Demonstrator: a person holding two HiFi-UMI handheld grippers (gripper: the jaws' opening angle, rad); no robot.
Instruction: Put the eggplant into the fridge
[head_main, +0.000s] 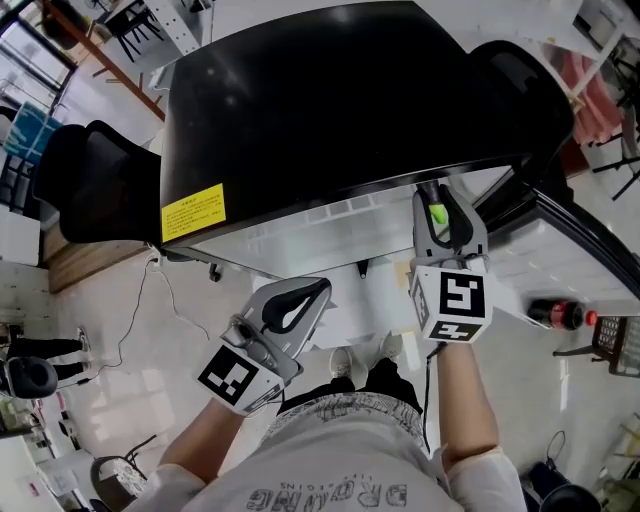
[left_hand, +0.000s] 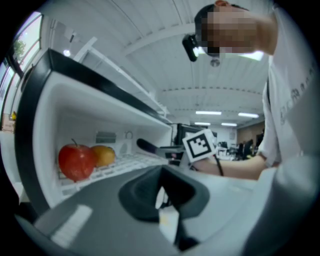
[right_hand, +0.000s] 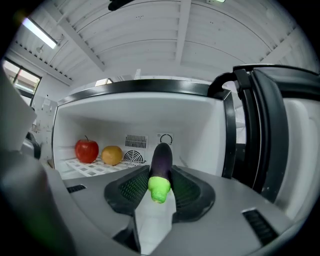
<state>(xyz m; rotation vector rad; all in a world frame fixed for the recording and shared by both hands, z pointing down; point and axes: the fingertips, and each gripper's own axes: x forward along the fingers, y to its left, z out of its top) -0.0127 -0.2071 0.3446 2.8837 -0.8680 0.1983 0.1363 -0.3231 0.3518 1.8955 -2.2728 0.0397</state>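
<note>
**mo_k:** ok so what step is this? eggplant in or not?

**tilde:** not quite, I'd call it the carry-in. Closest thing first: the right gripper (right_hand: 160, 171) has its jaws clamped on the eggplant (right_hand: 161, 159), green cap end towards the camera and purple body sticking out forward, pretty much level. So it's held up in the air, right at the mouth of the fridge (right_hand: 200, 130), with the door (right_hand: 265, 135) swung wide open on the right.

**mo_k:** and the other hand?

**tilde:** the left gripper (left_hand: 162, 175) has its jaws together on nothing, parked low off to the side. Looks like it's just along for the ride.

**mo_k:** room inside?

**tilde:** yeah. The white wire shelf (right_hand: 95, 167) has a red apple (right_hand: 86, 150) and an orange (right_hand: 112, 155) sitting side by side at the back left, near the vent grille (right_hand: 134, 142). The middle and right of the shelf look free.

**mo_k:** so next?

**tilde:** my guess: push the eggplant further in over the free part, drop it down onto the shelf, then open up. Main thing is staying off the fruit, and I could see it rolling a bit once it's let go.
</note>
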